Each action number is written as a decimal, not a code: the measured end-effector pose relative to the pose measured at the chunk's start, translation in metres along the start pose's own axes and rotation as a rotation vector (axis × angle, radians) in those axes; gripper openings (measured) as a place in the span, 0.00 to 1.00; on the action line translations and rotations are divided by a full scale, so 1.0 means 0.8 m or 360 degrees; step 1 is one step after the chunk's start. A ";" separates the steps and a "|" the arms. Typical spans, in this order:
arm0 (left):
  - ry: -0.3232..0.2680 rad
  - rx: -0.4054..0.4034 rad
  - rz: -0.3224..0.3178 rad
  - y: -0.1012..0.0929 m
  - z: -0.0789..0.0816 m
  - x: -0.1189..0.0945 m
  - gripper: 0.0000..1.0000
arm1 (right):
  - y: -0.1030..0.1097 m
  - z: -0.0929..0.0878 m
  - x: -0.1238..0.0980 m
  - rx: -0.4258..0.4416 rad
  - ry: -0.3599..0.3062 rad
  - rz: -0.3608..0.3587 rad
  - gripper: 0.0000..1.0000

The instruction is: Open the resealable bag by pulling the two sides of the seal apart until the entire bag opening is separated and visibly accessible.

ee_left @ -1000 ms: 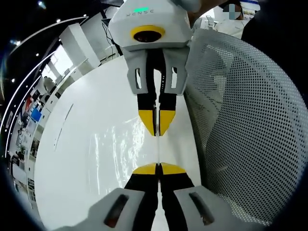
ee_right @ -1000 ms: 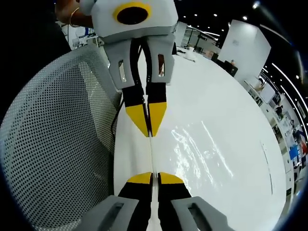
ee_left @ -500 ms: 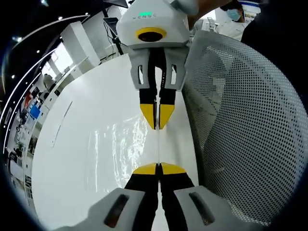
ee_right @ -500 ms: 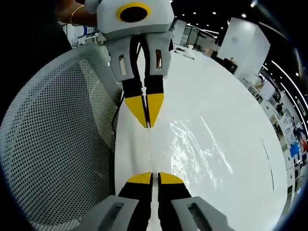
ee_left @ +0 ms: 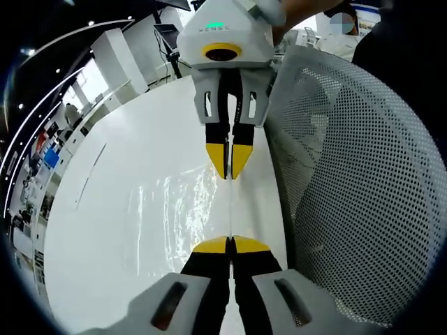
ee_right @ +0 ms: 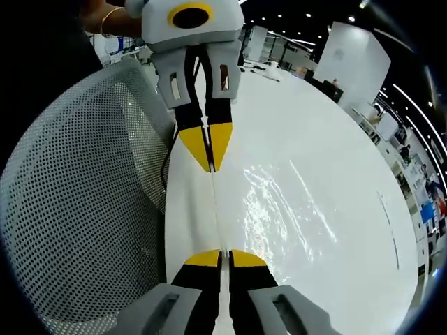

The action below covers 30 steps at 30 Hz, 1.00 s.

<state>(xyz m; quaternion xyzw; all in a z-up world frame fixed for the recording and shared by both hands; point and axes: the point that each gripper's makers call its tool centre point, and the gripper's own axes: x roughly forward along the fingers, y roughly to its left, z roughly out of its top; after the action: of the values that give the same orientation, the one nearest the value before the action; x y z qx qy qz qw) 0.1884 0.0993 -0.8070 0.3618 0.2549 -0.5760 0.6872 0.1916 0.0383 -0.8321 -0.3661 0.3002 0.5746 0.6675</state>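
Over the white worktop (ee_left: 126, 174) a clear resealable bag (ee_left: 174, 209) is held up between the two tools, its thin top edge stretched in a straight line from one to the other. In the left gripper view the left gripper (ee_left: 230, 244) rises from the bottom with its yellow-tipped fingers (ee_left: 209, 246) pressed together on the near end of that edge, and the right gripper (ee_left: 228, 164) comes down from above with its own yellow tips closed on the far end. The right gripper view gives the same picture from the other side: the right gripper (ee_right: 223, 257) clamps the bag's edge at the bottom, the left gripper (ee_right: 207, 155) pinches it further along, and the glossy, wrinkled film of the bag (ee_right: 279, 209) hangs off to the worktop side of the line, catching the ceiling lights. The seal still looks like a single thin line between the two grips, with no gap showing. Just beside the bag, on the side away from the worktop, stands a white mesh chair back (ee_left: 349, 188), its perforated panel close to both tools; a dark cable (ee_right: 166, 178) runs down near the left gripper next to the chair (ee_right: 77, 202). A person's hand with a bangle (ee_right: 105, 21) holds the left gripper from behind.
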 end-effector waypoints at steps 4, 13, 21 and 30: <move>0.0008 0.0010 0.0005 0.000 0.000 -0.001 0.00 | -0.001 -0.007 -0.002 0.0014 0.0016 -0.0009 0.00; 0.0010 0.0007 0.0005 -0.002 -0.003 -0.004 0.00 | 0.002 -0.022 -0.006 0.0071 0.0037 -0.0023 0.00; 0.0008 0.0003 0.0005 -0.003 -0.003 -0.005 0.00 | 0.003 -0.033 -0.009 0.0094 0.0053 -0.0029 0.00; 0.0010 -0.0005 0.0007 -0.002 -0.004 -0.006 0.00 | 0.004 -0.043 -0.012 0.0092 0.0084 -0.0036 0.00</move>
<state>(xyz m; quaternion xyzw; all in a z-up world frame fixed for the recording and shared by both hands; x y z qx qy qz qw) 0.1861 0.1047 -0.8055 0.3632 0.2572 -0.5731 0.6881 0.1875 0.0047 -0.8432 -0.3651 0.3300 0.5483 0.6762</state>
